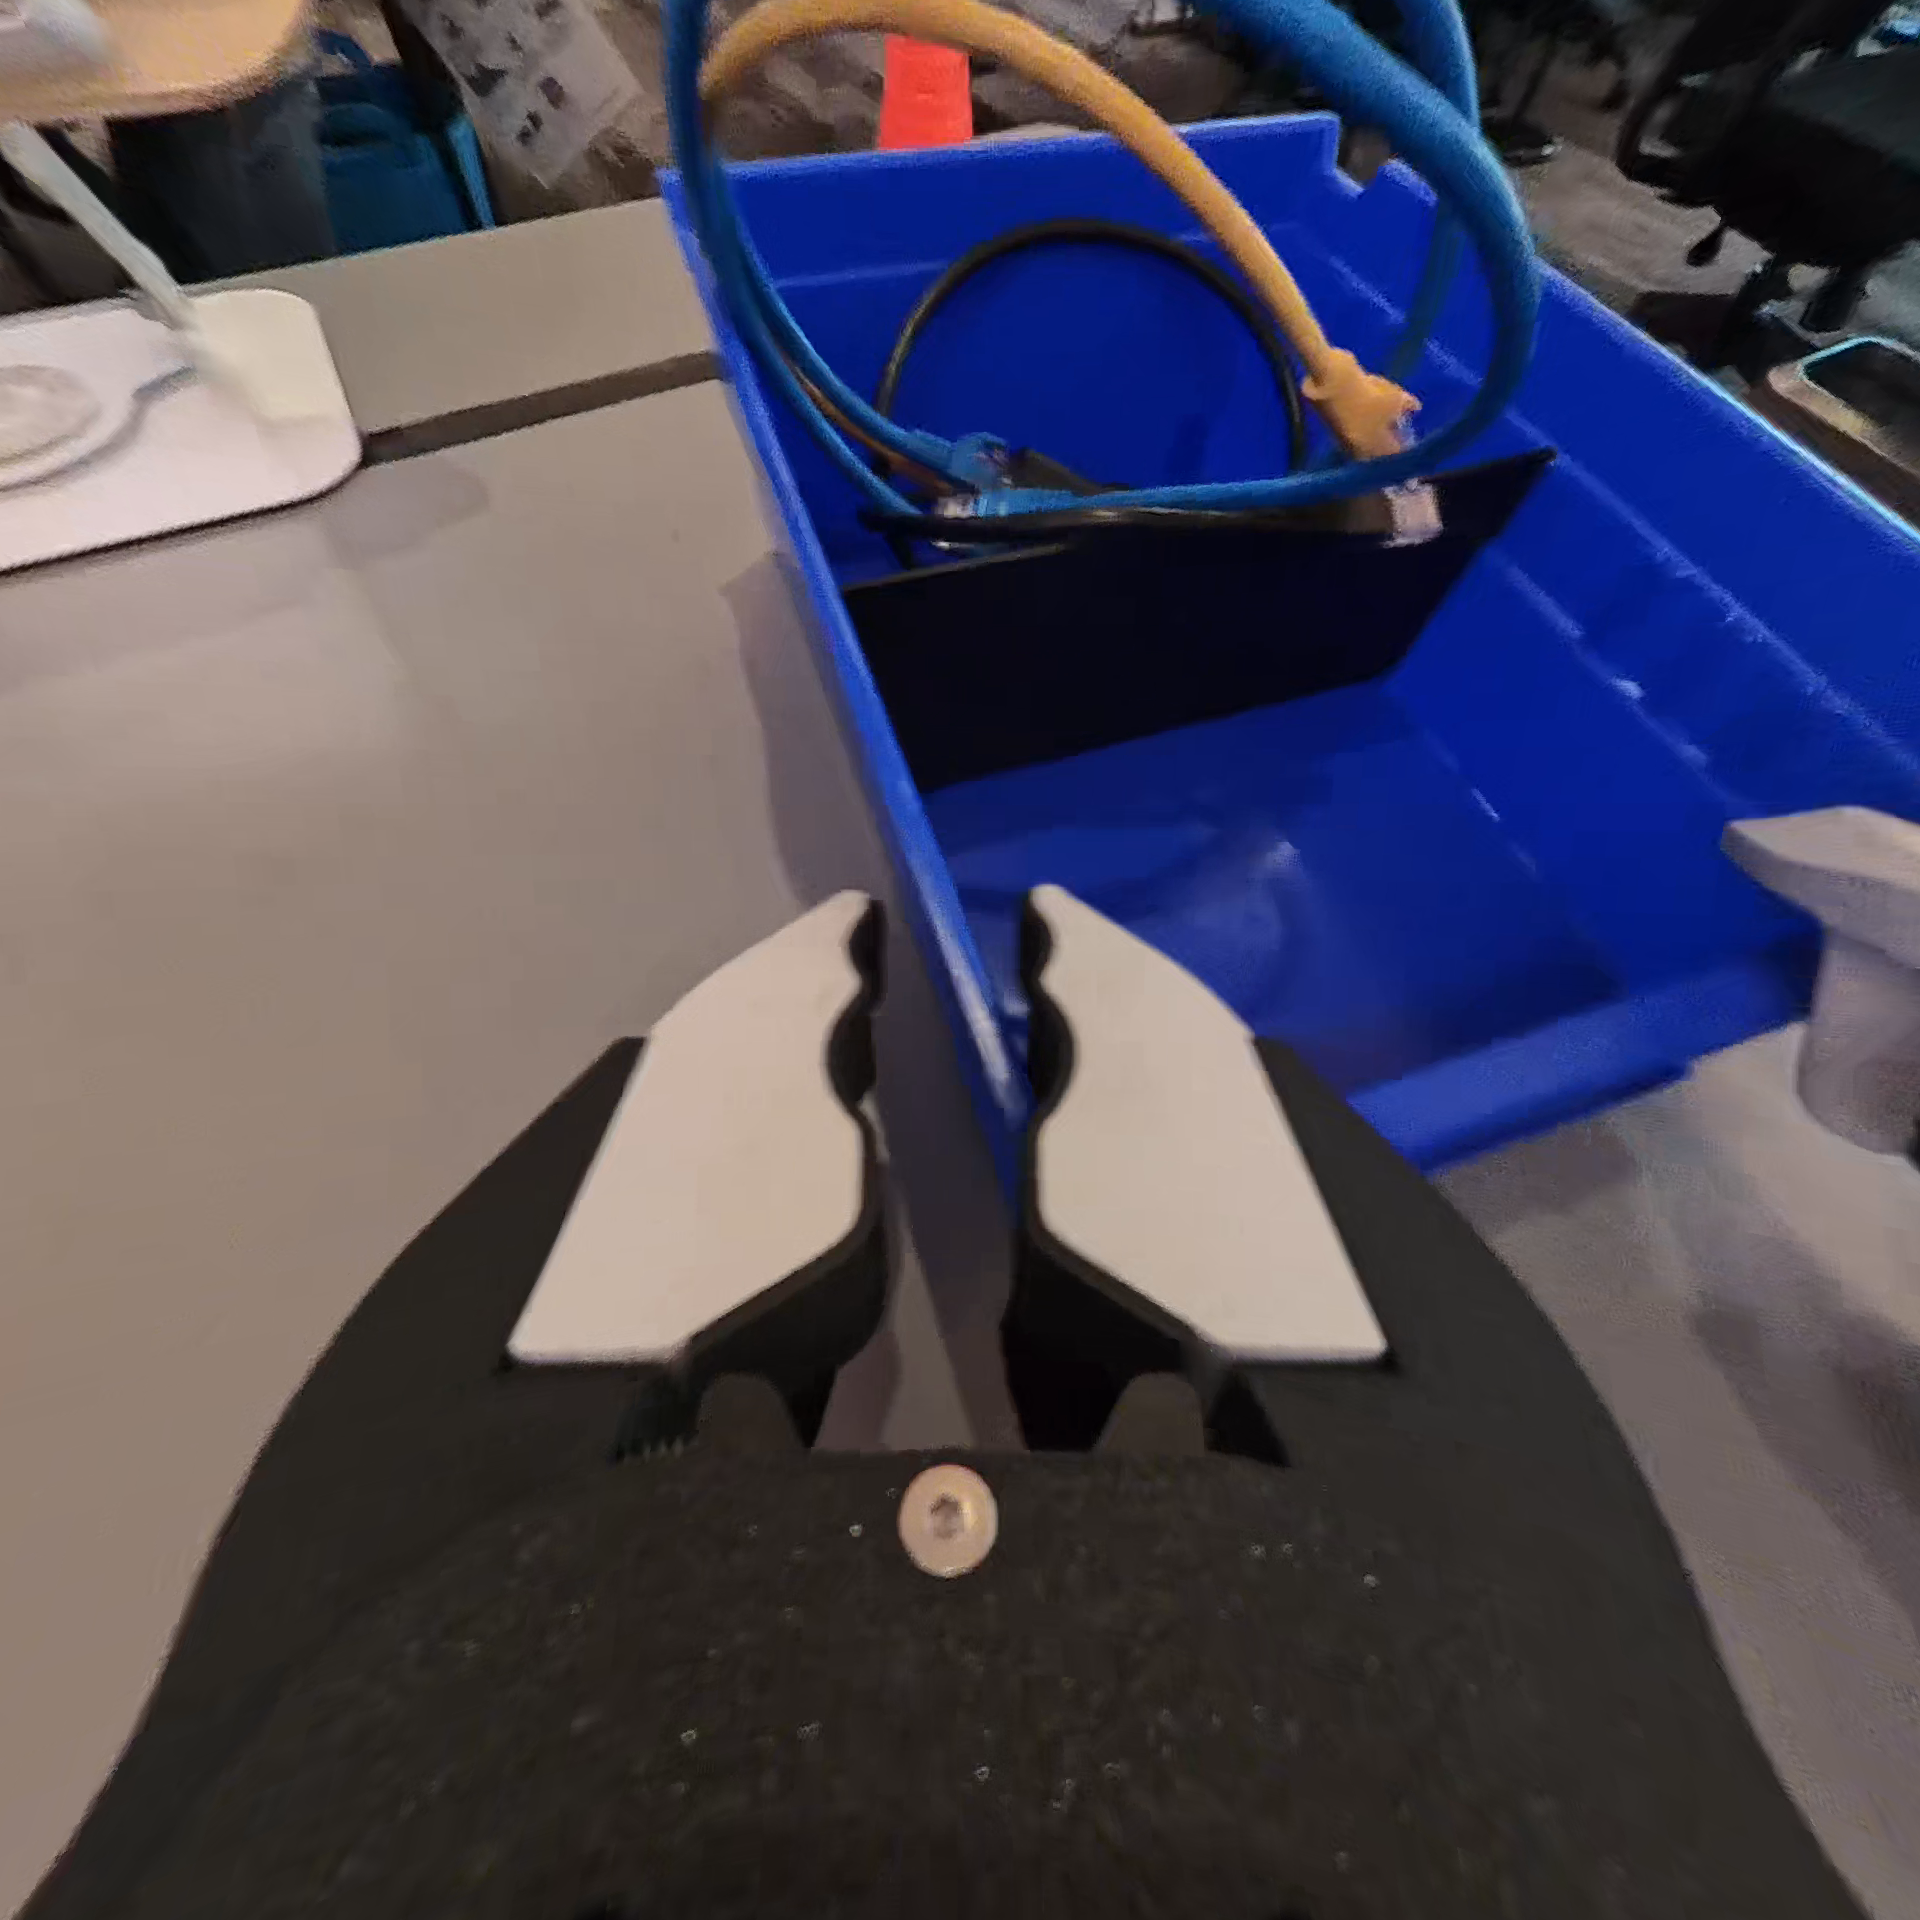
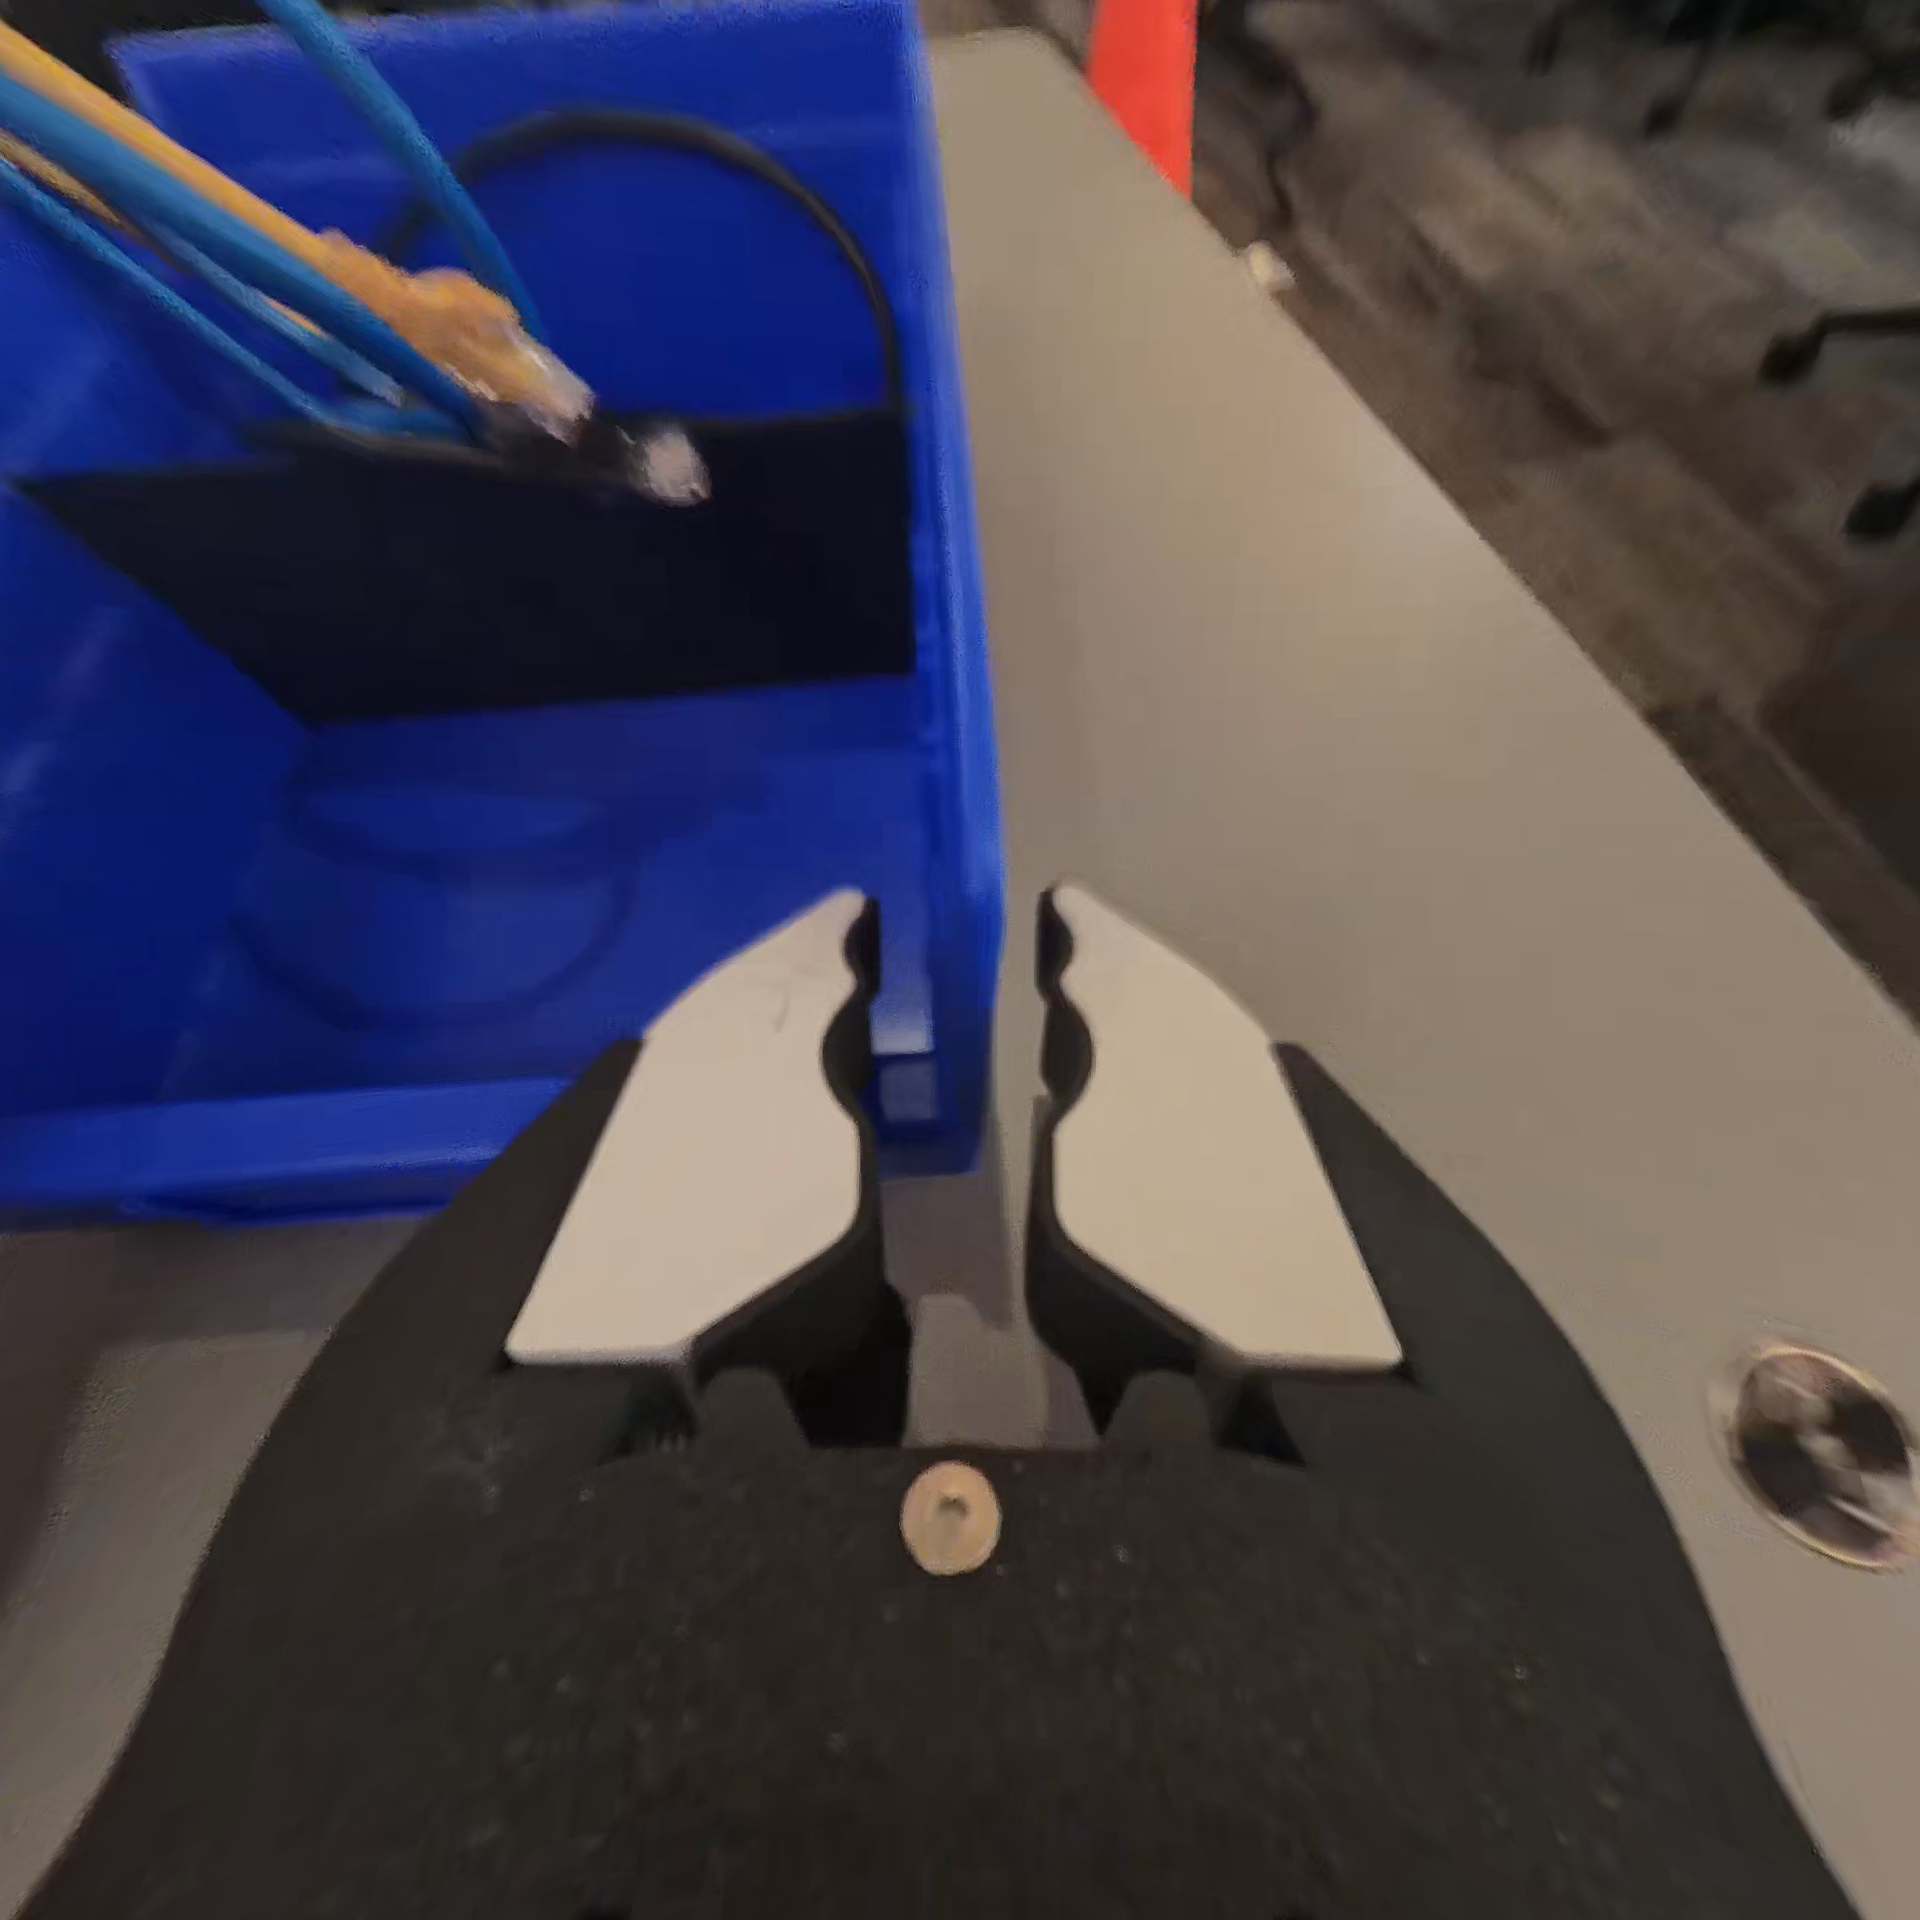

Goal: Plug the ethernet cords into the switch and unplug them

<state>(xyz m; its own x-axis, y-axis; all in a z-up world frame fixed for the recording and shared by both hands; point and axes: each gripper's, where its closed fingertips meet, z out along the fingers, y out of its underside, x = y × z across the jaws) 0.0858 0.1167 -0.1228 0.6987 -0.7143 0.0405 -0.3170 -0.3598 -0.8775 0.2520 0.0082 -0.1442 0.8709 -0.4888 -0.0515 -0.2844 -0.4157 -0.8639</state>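
Left wrist view: the left gripper [image 1: 951, 914] stands with jaws apart astride the blue bin's [image 1: 1714, 582] left wall; the right gripper [image 2: 956, 904], likewise parted, straddles its right wall. Beyond the black divider [image 1: 1143, 644], blue cords [image 1: 1496, 208] and a yellow cord [image 1: 1195, 156] arch over, plugs pointing down, seemingly unplugged.

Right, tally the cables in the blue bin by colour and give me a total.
Blue cables: 2 appear to be there, though the loops overlap, so this is my best reading
Yellow cable: 1
Black cable: 1
Total: 4 cables, all behind the black divider in the blue bin
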